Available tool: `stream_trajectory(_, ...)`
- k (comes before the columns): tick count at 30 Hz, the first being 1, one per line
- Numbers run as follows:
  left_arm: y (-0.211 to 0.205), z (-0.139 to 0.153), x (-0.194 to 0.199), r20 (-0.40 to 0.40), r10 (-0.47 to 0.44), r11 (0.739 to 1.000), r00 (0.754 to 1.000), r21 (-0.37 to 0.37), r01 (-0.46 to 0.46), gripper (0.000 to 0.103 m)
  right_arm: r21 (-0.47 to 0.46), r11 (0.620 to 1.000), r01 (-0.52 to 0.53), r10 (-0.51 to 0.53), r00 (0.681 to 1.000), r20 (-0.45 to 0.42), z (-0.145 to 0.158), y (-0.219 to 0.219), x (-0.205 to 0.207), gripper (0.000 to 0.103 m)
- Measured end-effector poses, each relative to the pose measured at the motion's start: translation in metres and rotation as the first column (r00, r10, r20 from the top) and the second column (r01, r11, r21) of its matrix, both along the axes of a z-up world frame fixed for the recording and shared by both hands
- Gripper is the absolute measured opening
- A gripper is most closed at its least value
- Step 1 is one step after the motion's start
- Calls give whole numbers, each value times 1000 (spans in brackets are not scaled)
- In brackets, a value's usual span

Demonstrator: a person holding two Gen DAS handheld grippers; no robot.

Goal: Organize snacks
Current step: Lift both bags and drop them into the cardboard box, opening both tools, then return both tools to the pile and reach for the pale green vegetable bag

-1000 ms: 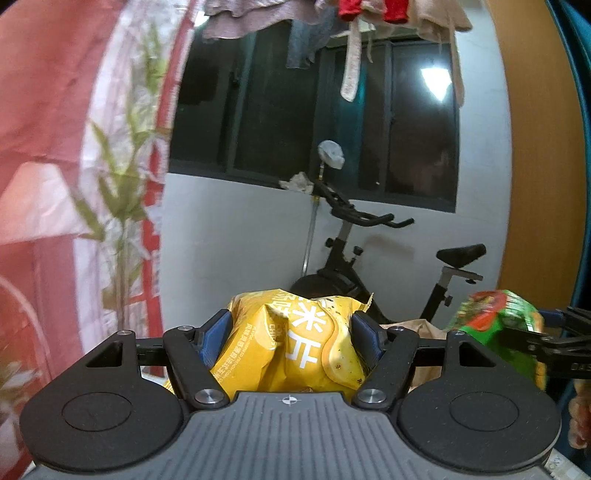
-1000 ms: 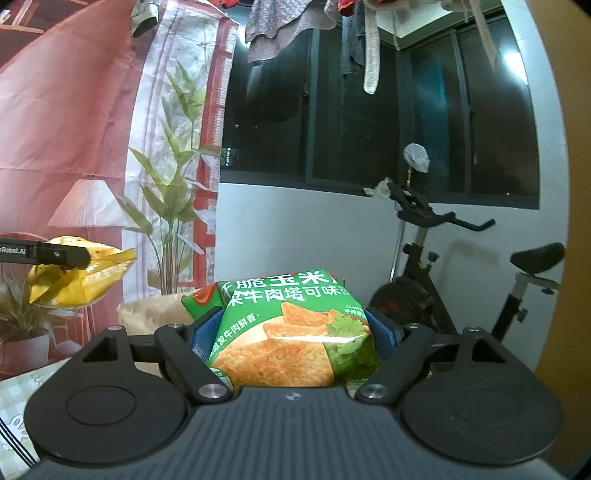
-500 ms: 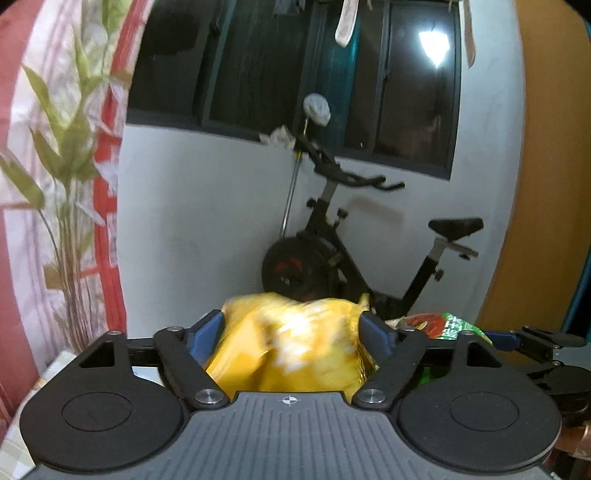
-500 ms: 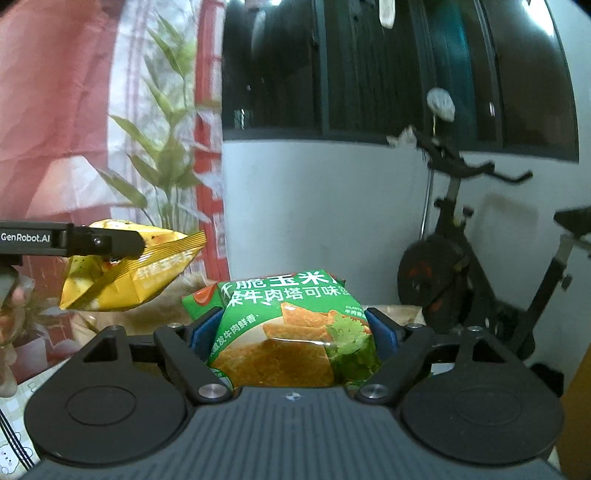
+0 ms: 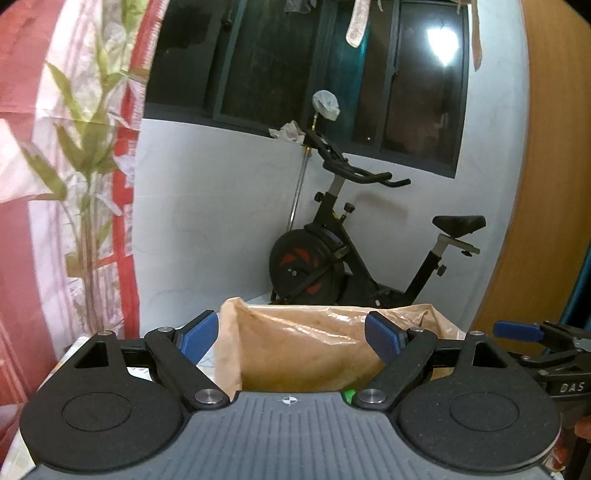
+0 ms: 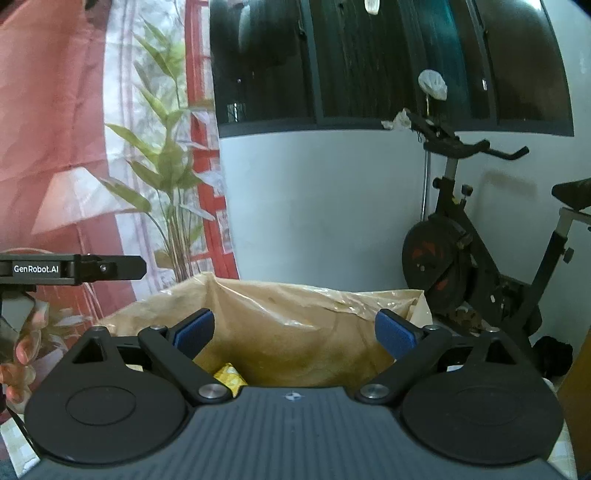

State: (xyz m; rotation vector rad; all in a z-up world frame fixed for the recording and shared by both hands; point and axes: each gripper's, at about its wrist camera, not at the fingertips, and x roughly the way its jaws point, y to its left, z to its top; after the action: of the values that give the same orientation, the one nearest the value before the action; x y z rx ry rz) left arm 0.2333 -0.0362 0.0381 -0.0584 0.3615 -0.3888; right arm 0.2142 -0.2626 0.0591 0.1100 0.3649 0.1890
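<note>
Both snack packets have left the spread, empty jaws of the left gripper (image 5: 291, 338) and right gripper (image 6: 293, 332) since a second ago, dropped into the brown paper bag (image 6: 295, 332) (yellow packet (image 6: 229, 374) and a green sliver (image 5: 348, 394) show inside).

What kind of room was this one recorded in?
Most likely a room in a home: an exercise bike stands against the white wall, laundry hangs above the dark window, and a printed curtain hangs beside it.
</note>
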Motion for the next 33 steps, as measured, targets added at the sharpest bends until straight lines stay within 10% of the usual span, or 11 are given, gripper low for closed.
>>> stream_trajectory(16, 71, -6, -82, -28, 124, 992, 992, -3, -124, 88, 24, 1000, -14, 14, 1000, 22, -11, 32, -104, 96)
stream_trajectory(33, 83, -80, -94, -120, 181, 983, 976, 33, -178, 87, 67, 996, -57, 69, 978, -195, -89, 52, -114, 96)
